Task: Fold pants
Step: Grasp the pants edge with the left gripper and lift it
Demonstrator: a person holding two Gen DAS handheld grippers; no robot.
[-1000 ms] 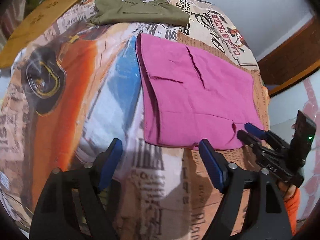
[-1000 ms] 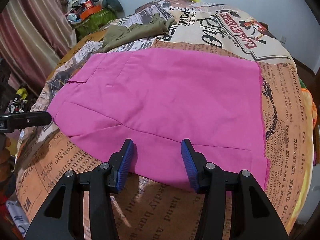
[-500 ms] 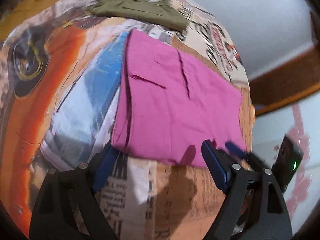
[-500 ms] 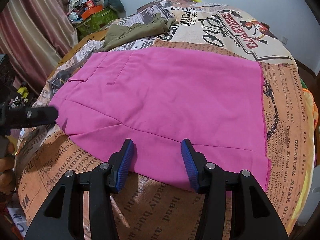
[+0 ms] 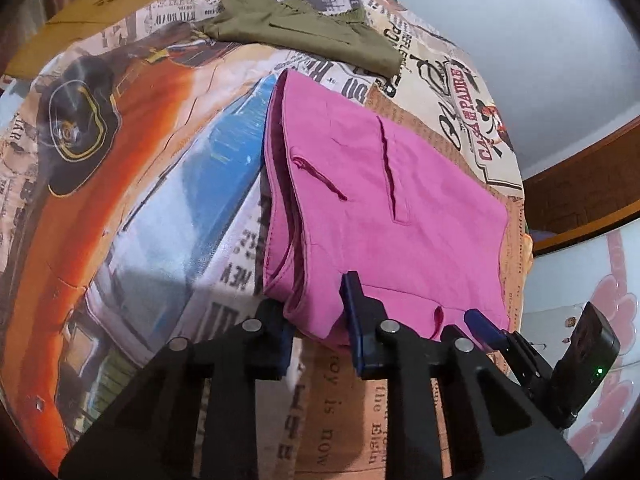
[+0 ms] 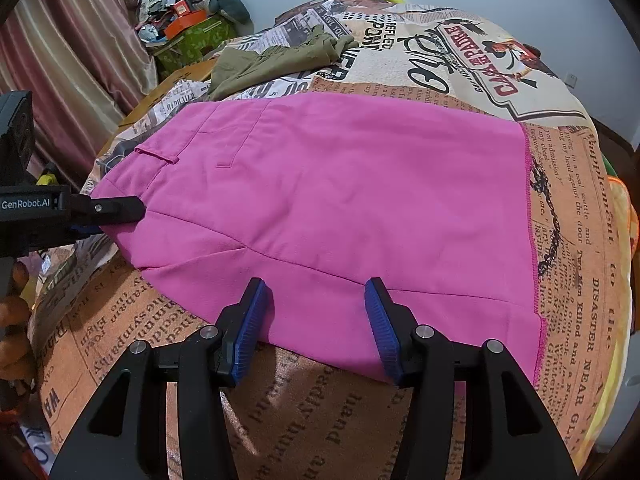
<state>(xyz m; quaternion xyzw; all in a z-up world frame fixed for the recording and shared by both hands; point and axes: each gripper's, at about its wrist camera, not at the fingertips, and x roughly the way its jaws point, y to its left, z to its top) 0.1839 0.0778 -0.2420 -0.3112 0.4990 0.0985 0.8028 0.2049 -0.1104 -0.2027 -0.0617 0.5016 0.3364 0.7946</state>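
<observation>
The pink pants [image 5: 360,200] lie folded flat on the printed bedspread [image 5: 120,160]; they also show in the right wrist view [image 6: 340,200]. My left gripper [image 5: 316,320] has closed on the near waistband corner of the pink pants, with cloth between its blue pads. It shows from the side in the right wrist view [image 6: 120,210]. My right gripper [image 6: 316,328] is open, its pads astride the near edge of the pants. It shows in the left wrist view [image 5: 476,326] at the pants' near right edge.
Olive green pants [image 5: 304,36] lie crumpled at the far side of the bed, also in the right wrist view [image 6: 280,64]. A cardboard sheet [image 5: 104,4] lies at the far left. Clutter and a curtain [image 6: 72,60] stand beyond the bed.
My left gripper moved forward onto the near waistband corner and closed on it. My right gripper stayed open at the near edge.
</observation>
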